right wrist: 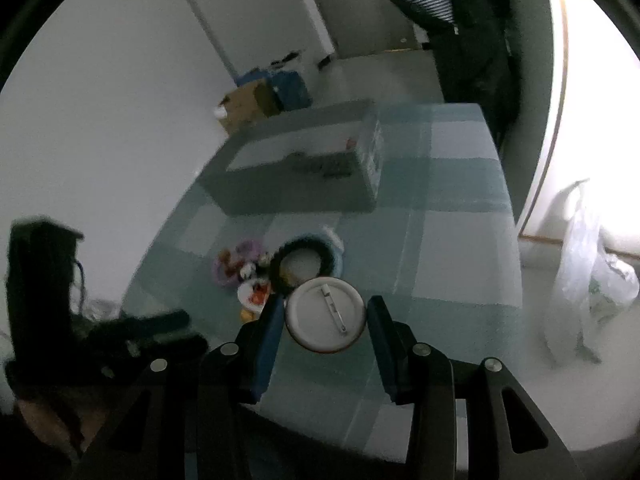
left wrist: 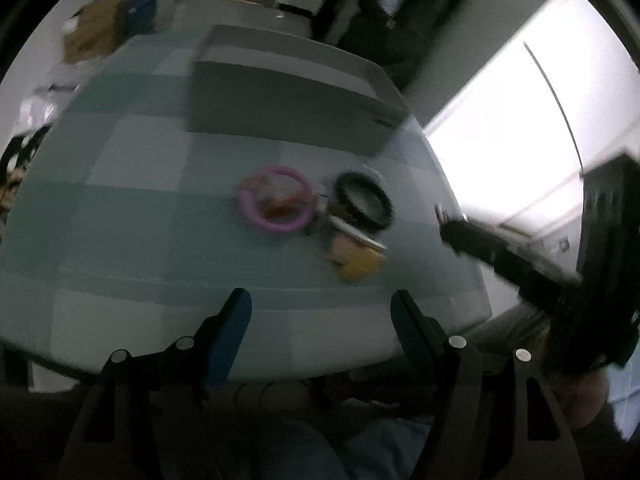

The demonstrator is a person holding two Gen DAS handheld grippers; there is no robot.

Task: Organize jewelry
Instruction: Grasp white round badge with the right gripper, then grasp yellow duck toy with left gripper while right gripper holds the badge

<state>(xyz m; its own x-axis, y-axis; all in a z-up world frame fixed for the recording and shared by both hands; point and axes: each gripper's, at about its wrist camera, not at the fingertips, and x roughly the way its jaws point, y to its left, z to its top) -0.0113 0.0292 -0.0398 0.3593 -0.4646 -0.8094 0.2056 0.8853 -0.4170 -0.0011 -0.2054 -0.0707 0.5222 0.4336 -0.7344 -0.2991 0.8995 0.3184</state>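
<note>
A pile of jewelry lies on the checked tablecloth: a pink ring bracelet (left wrist: 275, 199), a black bracelet (left wrist: 363, 199) and small yellow pieces (left wrist: 358, 258). My left gripper (left wrist: 320, 312) is open and empty, near the table's front edge, short of the pile. My right gripper (right wrist: 325, 320) is shut on a round white pin badge (right wrist: 326, 315), its back with the pin facing me, held above the table just in front of the pile (right wrist: 276, 268). The grey jewelry box (right wrist: 304, 164) stands open behind the pile; it also shows in the left wrist view (left wrist: 292, 96).
The right gripper's body (left wrist: 520, 256) shows at the right of the left wrist view, and the left gripper (right wrist: 80, 320) shows at the left of the right wrist view. A plastic bag (right wrist: 588, 264) hangs off the table's right. Cardboard boxes (right wrist: 260, 100) sit on the floor beyond.
</note>
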